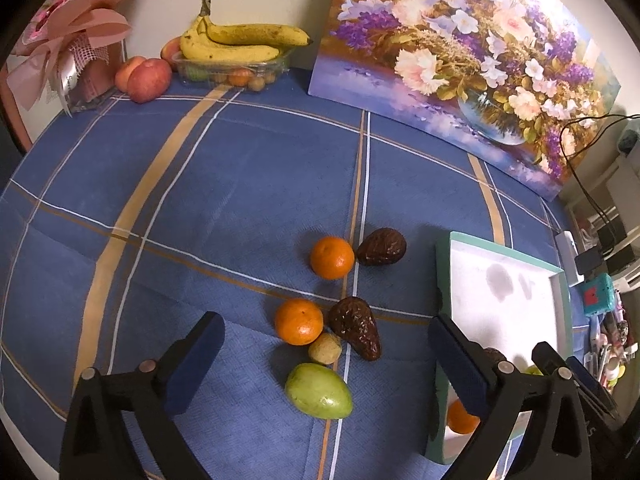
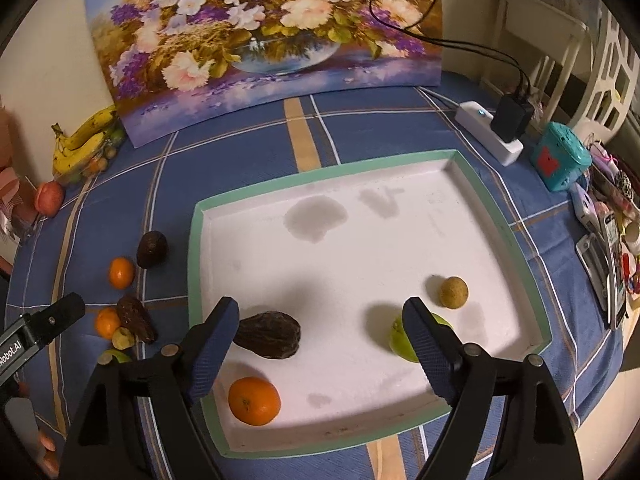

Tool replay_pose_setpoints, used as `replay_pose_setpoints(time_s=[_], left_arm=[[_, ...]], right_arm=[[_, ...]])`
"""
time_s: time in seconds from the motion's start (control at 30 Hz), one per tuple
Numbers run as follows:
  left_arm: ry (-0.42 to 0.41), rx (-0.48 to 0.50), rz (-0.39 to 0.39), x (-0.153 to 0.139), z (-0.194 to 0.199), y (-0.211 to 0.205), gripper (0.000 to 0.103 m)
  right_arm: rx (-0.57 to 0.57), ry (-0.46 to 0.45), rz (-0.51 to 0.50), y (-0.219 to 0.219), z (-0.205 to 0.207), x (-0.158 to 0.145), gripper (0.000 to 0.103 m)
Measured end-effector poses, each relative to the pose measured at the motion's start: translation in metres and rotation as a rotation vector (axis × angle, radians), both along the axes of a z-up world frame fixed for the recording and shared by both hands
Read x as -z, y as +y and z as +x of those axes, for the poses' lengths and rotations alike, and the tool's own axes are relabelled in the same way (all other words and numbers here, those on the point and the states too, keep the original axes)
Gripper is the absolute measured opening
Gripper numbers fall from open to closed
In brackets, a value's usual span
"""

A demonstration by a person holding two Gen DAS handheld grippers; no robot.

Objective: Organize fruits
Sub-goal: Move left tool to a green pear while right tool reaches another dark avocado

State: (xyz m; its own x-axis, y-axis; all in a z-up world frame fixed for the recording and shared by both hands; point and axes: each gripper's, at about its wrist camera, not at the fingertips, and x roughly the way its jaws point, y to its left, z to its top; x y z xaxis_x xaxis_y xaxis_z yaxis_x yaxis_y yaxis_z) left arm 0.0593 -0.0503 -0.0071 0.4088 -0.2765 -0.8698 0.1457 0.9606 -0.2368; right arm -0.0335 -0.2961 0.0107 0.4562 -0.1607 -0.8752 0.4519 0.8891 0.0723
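1. My left fingers (image 1: 320, 364) are wide and hold nothing. They hang over loose fruit on the bench (image 1: 240, 184).
2. My right fingers (image 2: 320, 336) are wide and empty too, over the tray (image 2: 544, 336).
3. The green fruit (image 1: 319, 390) lies nearest my left fingers. It looks smooth and may slip, so I would pinch its fat middle.
4. The orange (image 1: 298, 321) is round and can roll. I would squeeze it softly.
5. The brown fruit (image 1: 357, 333) looks bumpy, so it should grip well.

Left gripper (image 1: 326, 356) jaws wide, empty, above 2 oranges (image 1: 298, 321), 2 dark avocados (image 1: 356, 333), green mango (image 1: 319, 390), tray (image 1: 442, 276) right
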Motion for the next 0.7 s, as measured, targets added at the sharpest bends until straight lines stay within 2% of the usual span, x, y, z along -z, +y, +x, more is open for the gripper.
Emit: replay_pose_setpoints(time_s=[0.27,0.43,0.53,0.7], left_arm=[[-0.006,-0.066,-0.028,0.001,0.001,0.024,0.103],[0.031,-0.056,-0.041,0.010,-0.001,0.030,0.103],[0.069,-0.034,-0.011,0.019,-0.002,0.027,0.103],[0.113,0.004,0.088,0.039,-0.002,0.017,0.102]], right_arm=[[-0.039,-0.008,0.014,0.012,0.007,-0.001,0.084],[-0.059,0.018,0.030,0.019,0.011,0.002,0.084],[-0.062,0.031,0.025,0.020,0.012,0.004,0.084],[-0.051,0.045,0.032,0.019,0.012,0.006,0.084]])
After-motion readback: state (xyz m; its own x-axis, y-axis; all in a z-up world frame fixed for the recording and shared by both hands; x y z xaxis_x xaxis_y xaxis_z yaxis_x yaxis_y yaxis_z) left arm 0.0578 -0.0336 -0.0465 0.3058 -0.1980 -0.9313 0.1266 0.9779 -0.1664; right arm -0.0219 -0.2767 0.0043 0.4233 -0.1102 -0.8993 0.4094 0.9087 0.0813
